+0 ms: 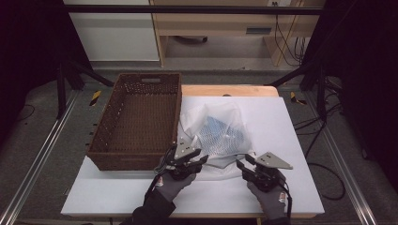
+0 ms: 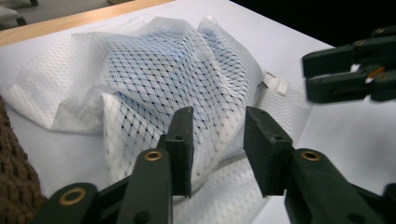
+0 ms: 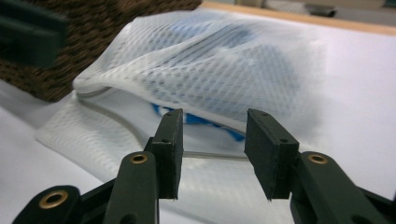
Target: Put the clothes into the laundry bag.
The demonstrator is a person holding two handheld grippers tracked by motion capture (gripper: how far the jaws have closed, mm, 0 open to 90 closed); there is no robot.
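Bench (image 1: pixel 291 140) under a white sheet carries everything, and the high view alone takes it all in: a brown wicker basket (image 1: pixel 136 122) on the left half, and a white mesh bag (image 1: pixel 218 133) just to its right, near the middle. From above the bag is a crumpled heap with blue showing through the net.

The left gripper view brings the bag (image 2: pixel 154 74) close, its netting raised in folds, with the basket (image 2: pixel 16 186) a brown edge at lower left and the other gripper's dark fingers (image 2: pixel 341 70) at upper right. The right gripper view looks at the bag's (image 3: pixel 210 70) near side, where blue cloth (image 3: pixel 205 122) peeks out beneath the upper layer above a pale cord rim, the basket (image 3: pixel 116 28) behind it.

Both tools sit at the bag's near edge. The left gripper (image 1: pixel 195 161) has its fingers apart with nothing clamped; the right gripper (image 1: pixel 245 165) likewise stands parted, clear of the mesh.
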